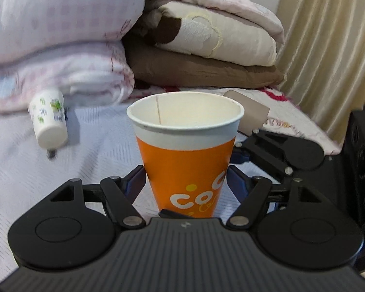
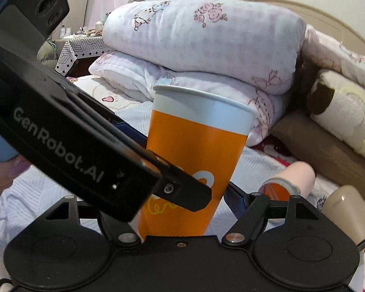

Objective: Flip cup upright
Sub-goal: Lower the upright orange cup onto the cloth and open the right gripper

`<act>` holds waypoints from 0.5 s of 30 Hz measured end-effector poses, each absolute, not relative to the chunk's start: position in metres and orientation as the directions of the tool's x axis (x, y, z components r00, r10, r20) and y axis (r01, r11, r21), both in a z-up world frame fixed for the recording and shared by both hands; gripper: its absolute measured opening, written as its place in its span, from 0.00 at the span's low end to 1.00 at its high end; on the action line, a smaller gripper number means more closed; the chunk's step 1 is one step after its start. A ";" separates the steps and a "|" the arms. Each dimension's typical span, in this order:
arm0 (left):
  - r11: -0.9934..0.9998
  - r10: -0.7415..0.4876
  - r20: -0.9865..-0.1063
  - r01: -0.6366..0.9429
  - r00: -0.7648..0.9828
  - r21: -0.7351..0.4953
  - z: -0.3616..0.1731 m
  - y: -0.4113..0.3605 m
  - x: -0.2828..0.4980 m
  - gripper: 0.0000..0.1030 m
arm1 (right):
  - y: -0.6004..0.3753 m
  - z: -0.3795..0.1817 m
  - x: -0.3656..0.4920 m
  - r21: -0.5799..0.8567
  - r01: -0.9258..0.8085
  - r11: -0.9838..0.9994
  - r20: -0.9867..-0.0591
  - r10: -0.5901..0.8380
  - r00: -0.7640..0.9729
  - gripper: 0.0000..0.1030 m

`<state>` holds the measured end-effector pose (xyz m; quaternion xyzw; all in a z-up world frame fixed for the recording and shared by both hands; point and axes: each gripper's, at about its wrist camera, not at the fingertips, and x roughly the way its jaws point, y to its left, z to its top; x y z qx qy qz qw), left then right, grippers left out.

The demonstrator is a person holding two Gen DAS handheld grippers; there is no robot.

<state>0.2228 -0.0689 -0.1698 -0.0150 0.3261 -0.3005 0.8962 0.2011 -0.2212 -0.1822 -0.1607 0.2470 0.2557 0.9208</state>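
Nearest in the left wrist view, the left gripper [image 1: 186, 182] has its blue-padded jaws closed in on the lower wall of the orange paper cup [image 1: 185, 150] — each pad sits against a side of the cup, which stands upright with its open white mouth facing up, over the pale blue bedsheet [image 1: 24, 175]. In the right wrist view the same cup [image 2: 194, 146] rises between the fingers of the right gripper [image 2: 187, 202]; its right pad lies just beside the cup wall, but the left gripper's black body crosses in front of the left finger, so I cannot tell whether those jaws press the cup or merely flank it.

Farther off on the left, a small white cup with green print [image 1: 48, 121] lies on its side on the sheet. To the right, a beige cup [image 1: 251, 112] also lies tipped over, and the right view shows a pink cup [image 2: 289, 177] on its side near it. At the far end sit folded quilts — a pink floral stack [image 1: 60, 48] on the left, a brown and cream stack [image 1: 206, 56] to its right — with a beige curtain [image 1: 328, 36] at the far right.
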 end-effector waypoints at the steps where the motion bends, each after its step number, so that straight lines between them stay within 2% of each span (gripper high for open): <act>1: 0.822 -0.537 -0.571 0.536 0.621 -0.191 -0.170 -0.071 0.220 0.69 | -0.219 -0.184 0.201 -0.193 -0.549 0.813 -0.529 0.385 0.756 0.77; 7: 0.833 -0.519 -0.569 0.527 0.638 -0.169 -0.174 -0.073 0.220 0.69 | -0.212 -0.199 0.205 -0.316 -0.519 0.794 -0.464 0.348 0.815 0.77; 15: 0.835 -0.524 -0.557 0.518 0.645 -0.185 -0.177 -0.073 0.219 0.69 | -0.215 -0.201 0.218 -0.233 -0.526 0.818 -0.508 0.359 0.783 0.76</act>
